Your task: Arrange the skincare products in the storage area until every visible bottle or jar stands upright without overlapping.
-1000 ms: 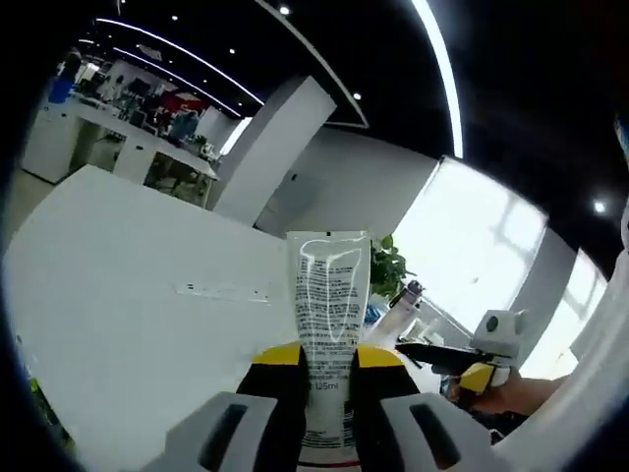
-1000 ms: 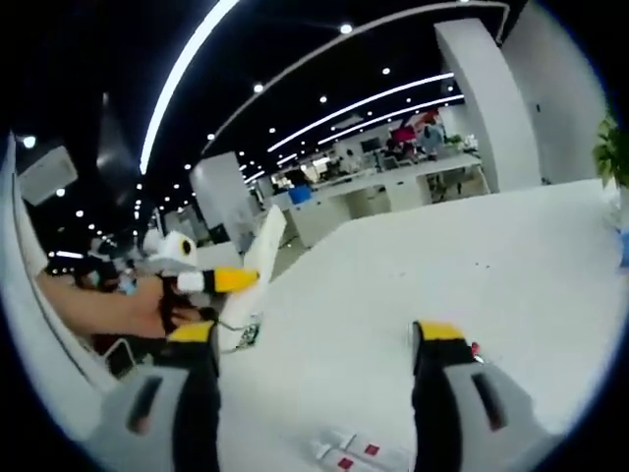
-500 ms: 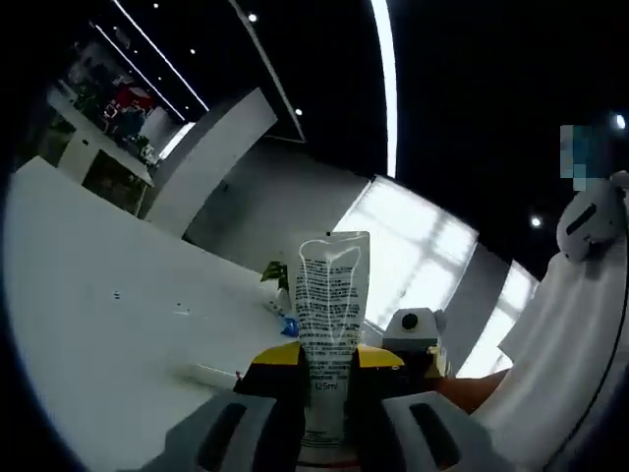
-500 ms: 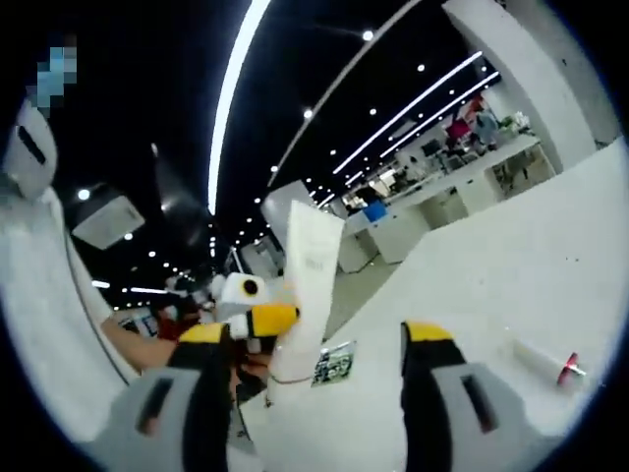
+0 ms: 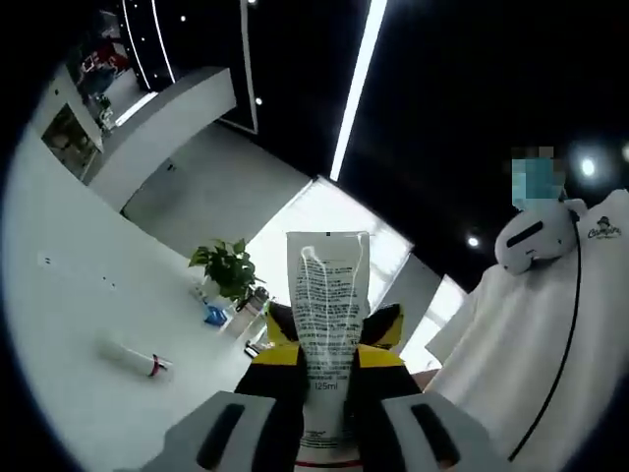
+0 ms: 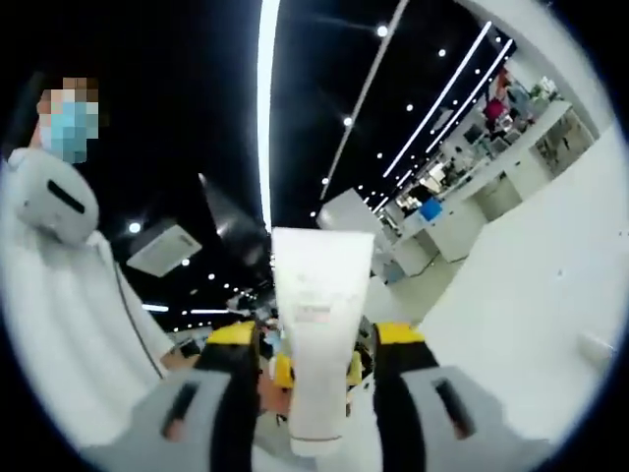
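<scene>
We read this as a mid-air handover of 1 skincare item: the white tube (image 5: 327,324) is clamped between the jaws of the left gripper (image 5: 327,379), its crimped flat end pointing away from the camera and well above the white table (image 5: 69,324). In the right gripper view the same tube (image 6: 316,334) sits between the jaws of the right gripper (image 6: 316,349), which stand apart on either side of it; we cannot tell whether they touch it yet. The next move, as we judge it, calls for the right jaws to close on the tube before the left ones let go, then for setting it upright on the table. The left gripper view adds what the other lacks: printed text on the tube, a small white tube with a red band (image 5: 133,359) lying on the table below and left of the held tube, and a potted plant (image 5: 228,267) at the table's far edge.
</scene>
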Demonstrator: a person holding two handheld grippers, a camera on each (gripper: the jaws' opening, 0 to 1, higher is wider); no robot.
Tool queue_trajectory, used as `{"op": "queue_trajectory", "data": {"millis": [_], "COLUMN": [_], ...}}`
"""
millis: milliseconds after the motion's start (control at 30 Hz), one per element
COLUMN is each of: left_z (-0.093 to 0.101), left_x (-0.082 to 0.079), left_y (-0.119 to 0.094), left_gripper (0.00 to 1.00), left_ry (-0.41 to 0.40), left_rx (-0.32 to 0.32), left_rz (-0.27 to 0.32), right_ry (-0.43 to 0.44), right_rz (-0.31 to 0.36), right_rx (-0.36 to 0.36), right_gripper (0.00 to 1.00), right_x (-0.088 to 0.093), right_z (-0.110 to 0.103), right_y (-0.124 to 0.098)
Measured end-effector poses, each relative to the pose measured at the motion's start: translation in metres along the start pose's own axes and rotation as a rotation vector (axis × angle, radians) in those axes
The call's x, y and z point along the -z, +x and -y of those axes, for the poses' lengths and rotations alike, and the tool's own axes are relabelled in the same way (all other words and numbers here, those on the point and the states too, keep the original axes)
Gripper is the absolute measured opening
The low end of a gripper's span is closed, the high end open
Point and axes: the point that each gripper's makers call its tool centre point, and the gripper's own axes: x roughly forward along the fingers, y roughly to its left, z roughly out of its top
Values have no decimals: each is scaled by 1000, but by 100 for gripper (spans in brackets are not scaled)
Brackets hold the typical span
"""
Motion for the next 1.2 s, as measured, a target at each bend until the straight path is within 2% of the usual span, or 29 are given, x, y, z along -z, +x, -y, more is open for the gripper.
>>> {"op": "queue_trajectory", "data": {"millis": [100,233,333,500,700,867,1033,1200], "left_z": [6,8,6,-1,-10,-25,-43,-48], "left_x": [3,4,8,12,18,22,36,49], "left_y": [4,2,0,-5,-11,-17,-27,-33], "left_gripper": [15,15,16,17,21,25,28,28], "left_ry": [-10,-9,-14,-4,-8,-4,15,34], "left_rx": [31,41,36,5,-49,-130,-242,-298], "left_rz": [-7,-14,-28,-29,-44,-54,-107,-140], "right_ry": [-13,-27,-41,-40,-73,-115,-180,-174], "right_rz": [-27,-46,-81,-100,-132,-151,-219,-240], "right_rx": [-24,-12,17,48,76,145,214,235], "right_gripper": [31,30,28,24,21,20,20,20], "right_x": [6,9,15,22,30,37,52,63], "right_z": [-6,-8,-4,2,7,23,39,45], "right_y": [2,3,1,1,2,0,-3,-6]}}
